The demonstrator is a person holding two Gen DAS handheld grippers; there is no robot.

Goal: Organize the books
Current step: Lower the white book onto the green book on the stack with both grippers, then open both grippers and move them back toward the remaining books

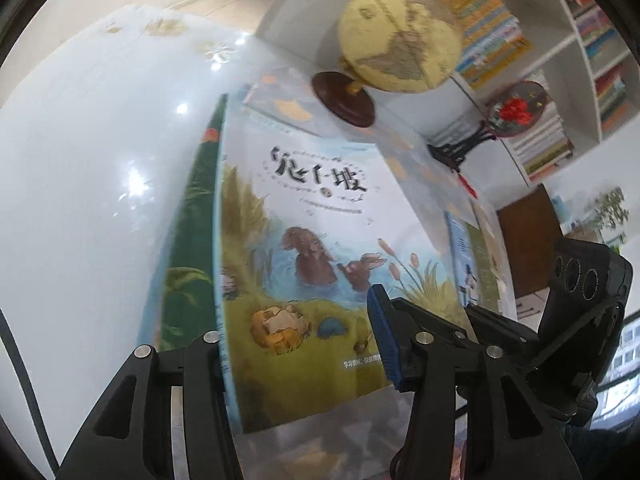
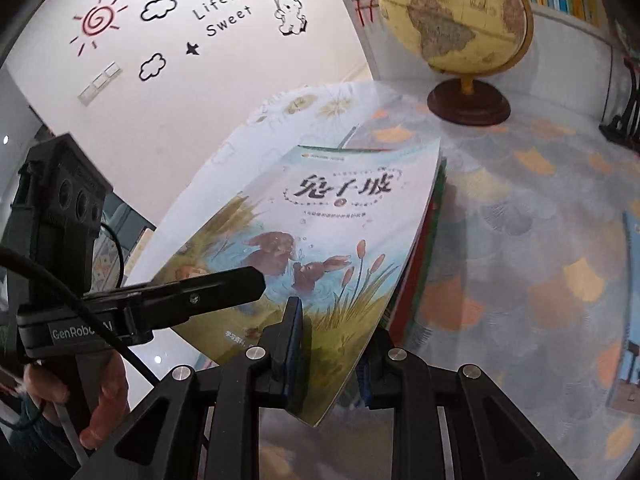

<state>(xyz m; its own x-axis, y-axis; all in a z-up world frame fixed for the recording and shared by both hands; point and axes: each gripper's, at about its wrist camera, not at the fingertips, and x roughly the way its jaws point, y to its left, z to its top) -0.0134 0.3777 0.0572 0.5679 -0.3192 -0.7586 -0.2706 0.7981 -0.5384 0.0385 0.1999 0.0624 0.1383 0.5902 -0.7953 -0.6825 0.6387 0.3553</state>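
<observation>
A stack of picture books is lifted off the table, tilted. The top one is a rabbit book (image 1: pixel 320 240) with two brown rabbits in a pond; it also shows in the right wrist view (image 2: pixel 320 232). A green-covered book (image 1: pixel 188 240) lies under it, and red and green edges (image 2: pixel 424 248) show below. My left gripper (image 1: pixel 300 344) is shut on the stack's near edge, one blue pad (image 1: pixel 384 340) on the cover. My right gripper (image 2: pixel 328 348) is shut on the same stack, one finger (image 2: pixel 294 332) on top. The left gripper's finger (image 2: pixel 192 296) lies across the cover in the right wrist view.
A yellow globe (image 2: pixel 456 20) on a brown wooden base (image 2: pixel 468 102) stands at the back of the table (image 2: pixel 520 240), which has a patterned cloth. Another book (image 2: pixel 628 320) lies at the right. A red flower ornament (image 1: pixel 516 110) and bookshelves (image 1: pixel 592 40) stand behind.
</observation>
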